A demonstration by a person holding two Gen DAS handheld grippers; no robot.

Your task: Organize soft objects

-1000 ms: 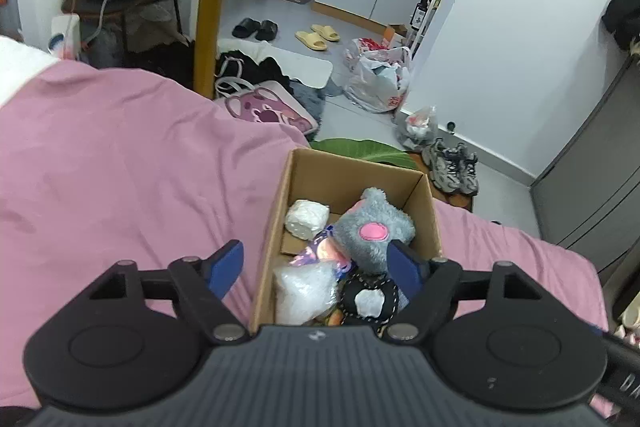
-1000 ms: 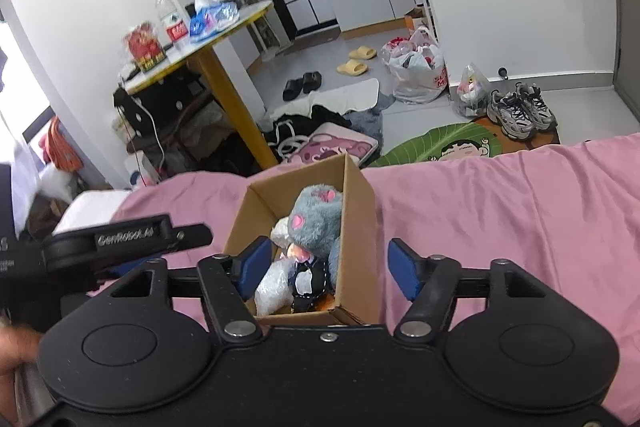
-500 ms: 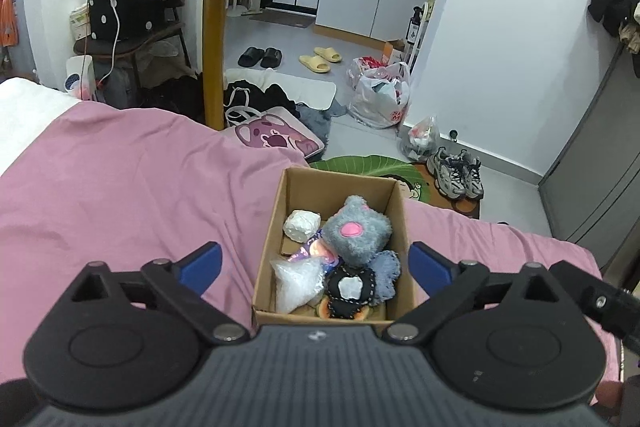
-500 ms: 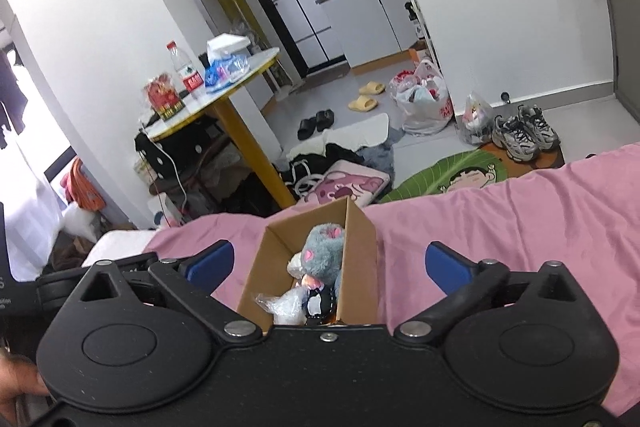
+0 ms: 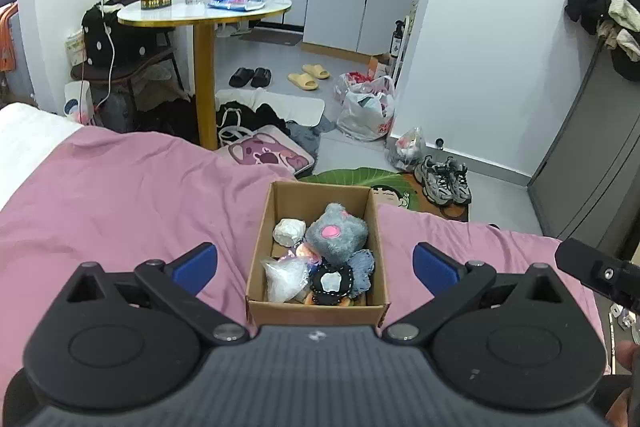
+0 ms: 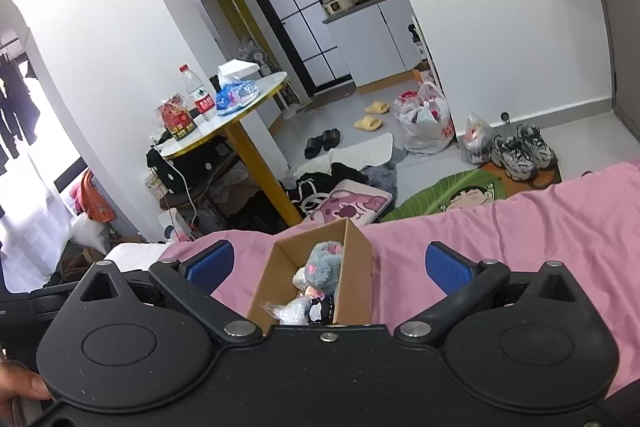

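Observation:
A brown cardboard box stands on the pink bedspread. In it lie a grey plush toy with pink patches, a white soft lump, a clear plastic-wrapped item and a black-and-white soft toy. My left gripper is open and empty, behind and above the box. My right gripper is open and empty, with the box and the grey plush between its blue pads. Part of the right gripper shows at the left wrist view's right edge.
Beyond the bed's edge are a round yellow-legged table with a bottle and tissues, a pink bag, clothes, slippers, a plastic bag, sneakers and a green leaf mat. A dark cabinet stands at the right.
Both grippers have pulled back and up from the box and opened wider. The box looks smaller and farther off in both views. The toys in it have not moved.

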